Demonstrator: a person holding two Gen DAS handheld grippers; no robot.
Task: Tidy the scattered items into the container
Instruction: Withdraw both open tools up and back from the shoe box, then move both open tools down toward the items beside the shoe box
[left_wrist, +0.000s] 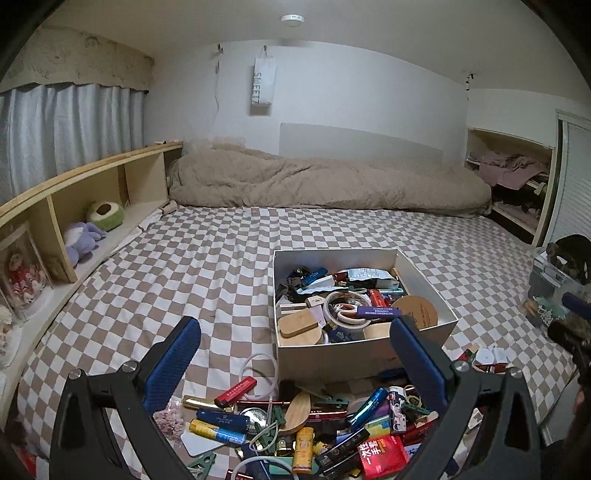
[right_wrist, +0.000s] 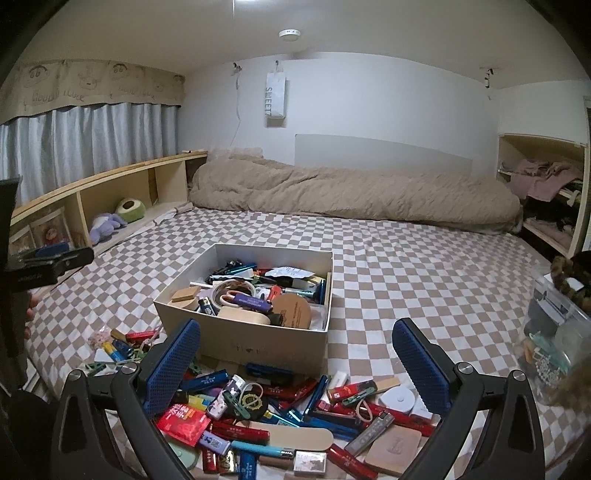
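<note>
A white cardboard box (left_wrist: 369, 356) (right_wrist: 258, 341) sits on the checkered bedsheet, filled with lighters, tape, wooden lids and other small things. In front of it lies a heap of scattered items (left_wrist: 314, 424) (right_wrist: 295, 406): lighters, clips, a red packet (left_wrist: 382, 456) (right_wrist: 183, 422), a flat wooden stick (right_wrist: 291, 435). My left gripper (left_wrist: 295, 326) hangs open above the heap's left part, nothing between its blue pads. My right gripper (right_wrist: 295, 328) is open too, over the heap's right part, holding nothing.
A beige duvet (left_wrist: 325, 181) lies along the far wall. A wooden shelf (left_wrist: 92, 195) with plush toys runs down the left side. A clear plastic bin (right_wrist: 554, 325) with odds and ends stands at the right. A white cable (left_wrist: 266, 369) loops beside the box.
</note>
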